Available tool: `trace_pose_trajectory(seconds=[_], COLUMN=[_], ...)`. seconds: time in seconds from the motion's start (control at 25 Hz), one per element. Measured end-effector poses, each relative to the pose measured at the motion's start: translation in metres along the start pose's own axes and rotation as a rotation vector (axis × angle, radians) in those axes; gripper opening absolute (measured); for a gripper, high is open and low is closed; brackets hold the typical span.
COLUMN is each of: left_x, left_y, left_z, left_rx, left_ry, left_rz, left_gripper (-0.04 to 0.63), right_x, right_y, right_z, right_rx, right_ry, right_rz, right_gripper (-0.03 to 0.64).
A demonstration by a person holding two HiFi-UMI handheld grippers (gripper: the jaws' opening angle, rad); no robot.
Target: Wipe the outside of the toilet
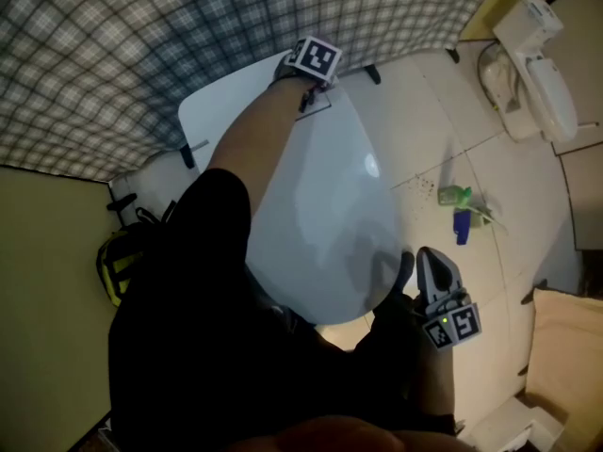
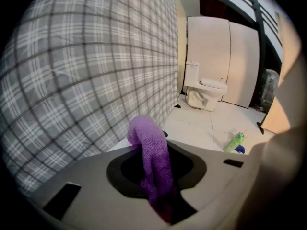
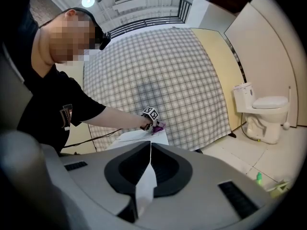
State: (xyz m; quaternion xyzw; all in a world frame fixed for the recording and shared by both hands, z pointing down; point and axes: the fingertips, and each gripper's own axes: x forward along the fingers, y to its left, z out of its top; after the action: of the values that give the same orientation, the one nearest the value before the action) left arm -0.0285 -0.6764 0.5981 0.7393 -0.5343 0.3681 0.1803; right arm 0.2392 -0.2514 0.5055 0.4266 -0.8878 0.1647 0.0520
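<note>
The toilet (image 1: 325, 205) under inspection sits directly below me, its white top closed. Its far end lies close against the plaid curtain (image 1: 188, 45).

My left gripper (image 1: 311, 64) is reached out to that far end. It is clamped on a purple cloth (image 2: 154, 169), which rises between the jaws and folds over above their tips. In the right gripper view, the cloth rests on the white top at the curtain side.

My right gripper (image 1: 431, 276) hangs at the near right edge of the toilet, just beside the rim. Its jaw tips are pressed together. A white sliver shows in the gap lower down, and I cannot tell what it is.

On the tiled floor (image 1: 490, 149) to the right lies a green bottle (image 1: 455, 195), with a blue item (image 1: 461, 226) just beside it. Both lie well apart from the toilet.

A second toilet (image 1: 528, 64) stands at the far wall, beyond the bottle.

A yellow and black object (image 1: 118, 262) lies at the left, near the cream partition (image 1: 47, 299). My dark sleeve (image 1: 198, 281) hides part of it.
</note>
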Motion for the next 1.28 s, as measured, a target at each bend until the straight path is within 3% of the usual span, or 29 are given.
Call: trace_pose_trajectory(seconds=[0.16, 0.24, 0.32, 0.44, 0.48, 0.64, 0.8, 0.92, 1.0, 1.12, 1.28], left_x=[-0.022, -0.057, -0.098, -0.155, -0.172, -0.218, -0.226, -0.207, -0.191, -0.187, -0.182], left_y=[-0.045, -0.022, 0.008, 0.028, 0.040, 0.092, 0.095, 0.095, 0.083, 0.083, 0.085], left_z=[-0.013, -0.029, -0.059, -0.119, -0.145, -0.234, -0.255, -0.284, -0.290, -0.282, -0.259], left_rx=[0.030, 0.031, -0.009, -0.128, -0.151, -0.171, -0.208, -0.162, -0.146, -0.171, -0.197], left_ry=[-0.069, -0.099, -0.119, -0.161, -0.154, -0.112, -0.113, 0.003, 0.001, -0.026, 0.014], left_rz=[-0.154, -0.118, -0.105, -0.242, -0.247, -0.122, -0.110, 0.053, 0.107, 0.077, 0.010], left_gripper=[0.089, 0.089, 0.089, 0.089, 0.089, 0.089, 0.089, 0.089, 0.089, 0.089, 0.089], right_x=[-0.008, -0.013, -0.018, -0.014, -0.011, -0.002, 0.001, -0.014, -0.026, -0.027, -0.021], right_y=[0.029, 0.044, 0.062, 0.093, 0.104, 0.147, 0.172, 0.162, 0.147, 0.148, 0.147], right_z=[0.017, 0.032, 0.043, 0.054, 0.057, 0.062, 0.067, 0.058, 0.050, 0.054, 0.064], right_rx=[-0.016, -0.049, -0.077, -0.100, -0.105, -0.104, -0.098, -0.106, -0.107, -0.107, -0.081], right_ry=[-0.023, -0.040, -0.054, -0.083, -0.092, -0.106, -0.124, -0.131, -0.135, -0.121, -0.109], right_rz=[0.000, 0.003, 0.008, 0.033, 0.046, 0.093, 0.110, 0.106, 0.101, 0.080, 0.062], right_gripper=[0.011, 0.010, 0.011, 0.011, 0.011, 0.011, 0.010, 0.011, 0.011, 0.011, 0.011])
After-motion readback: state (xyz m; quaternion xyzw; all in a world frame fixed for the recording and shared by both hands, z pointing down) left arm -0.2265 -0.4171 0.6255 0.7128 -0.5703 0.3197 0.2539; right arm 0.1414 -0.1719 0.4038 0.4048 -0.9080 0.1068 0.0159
